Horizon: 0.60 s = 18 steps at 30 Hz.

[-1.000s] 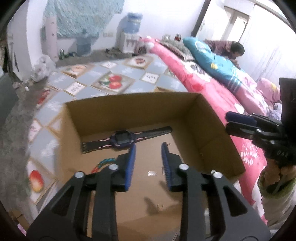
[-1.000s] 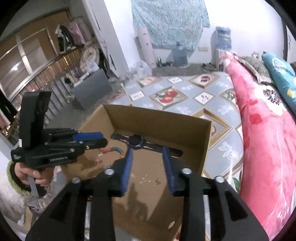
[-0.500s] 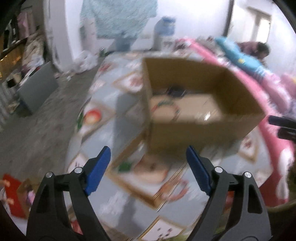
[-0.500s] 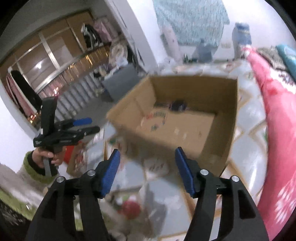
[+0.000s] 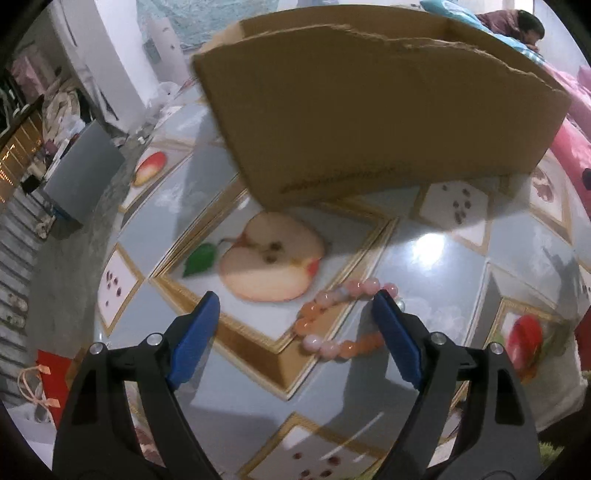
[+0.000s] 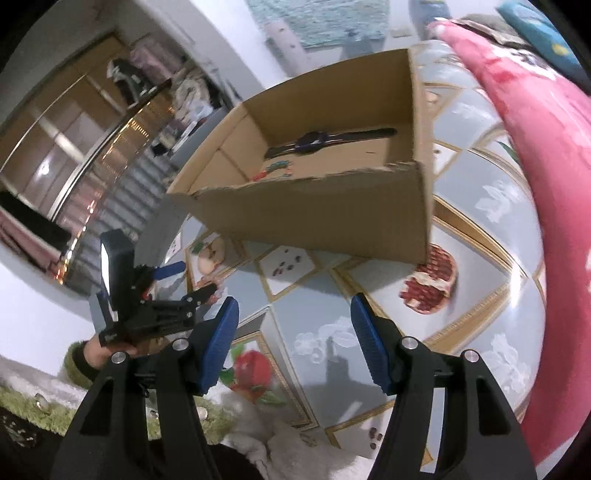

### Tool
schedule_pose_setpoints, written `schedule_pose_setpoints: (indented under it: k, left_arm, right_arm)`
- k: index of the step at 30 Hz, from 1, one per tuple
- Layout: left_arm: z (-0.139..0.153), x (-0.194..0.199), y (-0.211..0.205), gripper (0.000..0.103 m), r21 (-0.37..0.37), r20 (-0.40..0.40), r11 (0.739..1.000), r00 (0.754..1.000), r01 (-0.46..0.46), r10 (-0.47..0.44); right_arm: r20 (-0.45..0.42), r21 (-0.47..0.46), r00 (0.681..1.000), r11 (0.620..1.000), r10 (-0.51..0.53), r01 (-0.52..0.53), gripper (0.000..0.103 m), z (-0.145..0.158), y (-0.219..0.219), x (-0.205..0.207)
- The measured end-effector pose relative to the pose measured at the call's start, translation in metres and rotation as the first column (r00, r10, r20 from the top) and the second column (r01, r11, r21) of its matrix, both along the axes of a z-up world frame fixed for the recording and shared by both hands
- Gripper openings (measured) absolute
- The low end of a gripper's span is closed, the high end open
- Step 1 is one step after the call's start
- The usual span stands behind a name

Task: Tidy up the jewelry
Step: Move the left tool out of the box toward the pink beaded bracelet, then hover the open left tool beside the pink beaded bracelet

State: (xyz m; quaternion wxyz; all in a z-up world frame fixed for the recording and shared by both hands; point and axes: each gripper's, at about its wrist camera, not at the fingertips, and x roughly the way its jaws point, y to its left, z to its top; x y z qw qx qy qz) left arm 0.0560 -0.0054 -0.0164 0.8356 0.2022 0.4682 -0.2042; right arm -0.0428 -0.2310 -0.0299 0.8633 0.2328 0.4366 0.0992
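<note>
In the left wrist view the left gripper (image 5: 293,308) points down at a glossy floor mat (image 5: 436,273) printed with fruit pictures, its jaws spread wide with nothing clamped between them. One pink and orange bead bracelet (image 5: 332,321) lies on the mat just inside the gripper's right blue pad (image 5: 397,339), which covers part of the loop; whether pad and beads touch cannot be told. The printed apple half (image 5: 271,260) sits just beyond the bracelet. Behind it one cardboard box (image 5: 369,118) fills the upper frame, and its near wall hides everything inside from this view. A person (image 5: 517,22) lies on the bedding at the top right edge, largely cut off. In the right wrist view the right gripper (image 6: 291,317) hovers over the same mat with its jaws moderately wide and empty, above a bare printed tile. The box (image 6: 314,218) stands beyond, open at the top, and two things show on its floor: one dark wristwatch (image 6: 325,140) lying flat and one multicoloured bead bracelet (image 6: 275,170), blurred and partly cut by the torn near rim. At the left a hand (image 6: 98,350) in a green cuff holds the left gripper (image 6: 197,280), and a few pink beads show just by its tips. A red quilt (image 6: 535,155) runs along the right side.
</note>
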Motion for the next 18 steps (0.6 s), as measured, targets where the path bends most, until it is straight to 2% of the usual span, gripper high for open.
schedule_pose_setpoints:
  k: [3, 9, 12, 15, 18]
  left_arm:
    - [0.001, -0.002, -0.013, 0.081, -0.027, -0.012, 0.999, 0.999, 0.029, -0.03]
    - [0.001, -0.01, -0.056, 0.081, -0.096, -0.058, 0.987, 0.989, 0.131, -0.137]
    - [0.007, -0.015, -0.074, 0.081, -0.179, -0.103, 0.969, 0.977, 0.168, -0.188]
    - [0.022, -0.019, -0.079, 0.081, -0.231, -0.063, 0.952, 0.973, 0.201, -0.221]
    - [0.032, -0.018, -0.07, 0.081, -0.21, -0.013, 0.958, 0.979, 0.196, -0.203]
  right_arm:
    - [-0.029, -0.011, 0.999, 1.0, -0.029, 0.029, 0.063, -0.009, -0.001, -0.001]
    - [-0.09, -0.135, 0.992, 0.988, -0.082, 0.07, 0.067, -0.023, 0.005, 0.0]
    - [-0.113, -0.206, 0.988, 0.975, -0.103, 0.078, 0.07, -0.027, 0.01, 0.003]
    - [-0.121, -0.251, 0.987, 0.966, -0.104, 0.071, 0.07, -0.029, 0.015, 0.007]
    - [-0.117, -0.276, 0.989, 0.96, -0.088, 0.052, 0.073, -0.03, 0.022, 0.009]
